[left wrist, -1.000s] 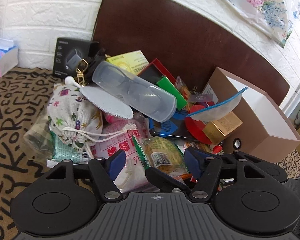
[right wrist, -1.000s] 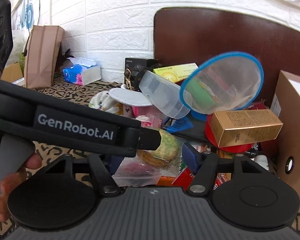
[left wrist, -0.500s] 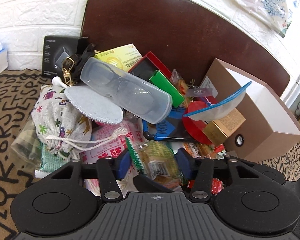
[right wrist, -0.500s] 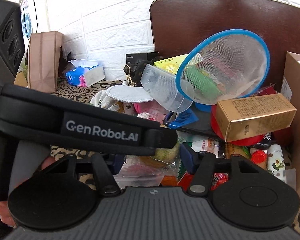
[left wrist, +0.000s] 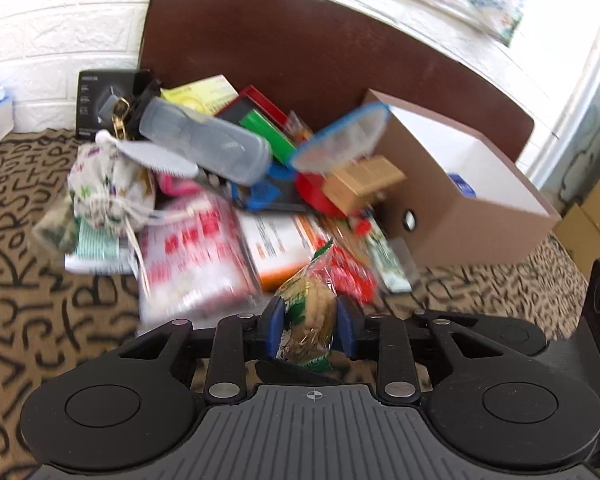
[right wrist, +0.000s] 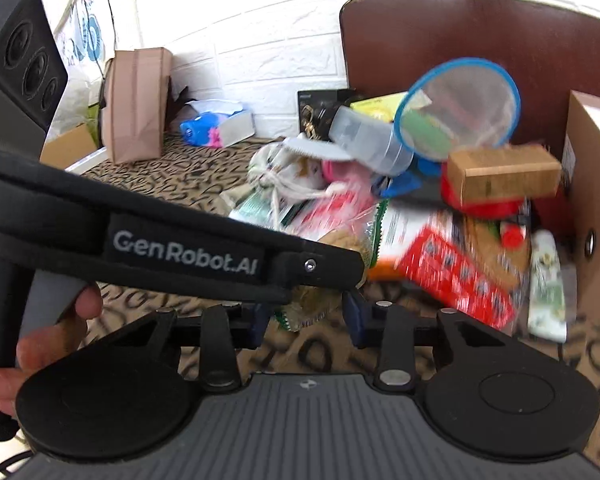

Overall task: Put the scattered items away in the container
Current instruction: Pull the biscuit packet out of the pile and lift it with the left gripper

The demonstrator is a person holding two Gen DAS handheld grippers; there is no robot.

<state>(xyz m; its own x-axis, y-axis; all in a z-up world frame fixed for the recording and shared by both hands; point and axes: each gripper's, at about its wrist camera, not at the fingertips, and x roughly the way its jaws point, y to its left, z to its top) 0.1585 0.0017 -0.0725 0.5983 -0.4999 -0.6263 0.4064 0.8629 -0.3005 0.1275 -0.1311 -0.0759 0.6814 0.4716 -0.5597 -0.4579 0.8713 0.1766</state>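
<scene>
My left gripper [left wrist: 310, 330] is shut on a snack packet [left wrist: 310, 316] with a green edge and holds it lifted in front of the pile of scattered items [left wrist: 204, 240]. The brown cardboard box [left wrist: 460, 216], open and white inside, stands to the right of the pile; it also shows in the right wrist view [right wrist: 592, 184]. My right gripper [right wrist: 308, 320] is open and empty, low over the patterned cloth, just behind the left gripper's strap [right wrist: 180, 248]. The snack packet [right wrist: 340, 240] shows past that strap.
The pile holds a clear glasses case [left wrist: 208, 144], a blue-rimmed mesh cover [left wrist: 340, 140], a gold carton [left wrist: 360, 184], a cloth pouch [left wrist: 108, 188] and a red-printed bag [left wrist: 192, 256]. A dark chair back [left wrist: 300, 52] stands behind. A tissue pack [right wrist: 216, 128] and paper bag [right wrist: 136, 104] sit left.
My left gripper closed on the snack packet and lifted it back out of the pile. Both views pulled back from the pile, and the right gripper stayed open.
</scene>
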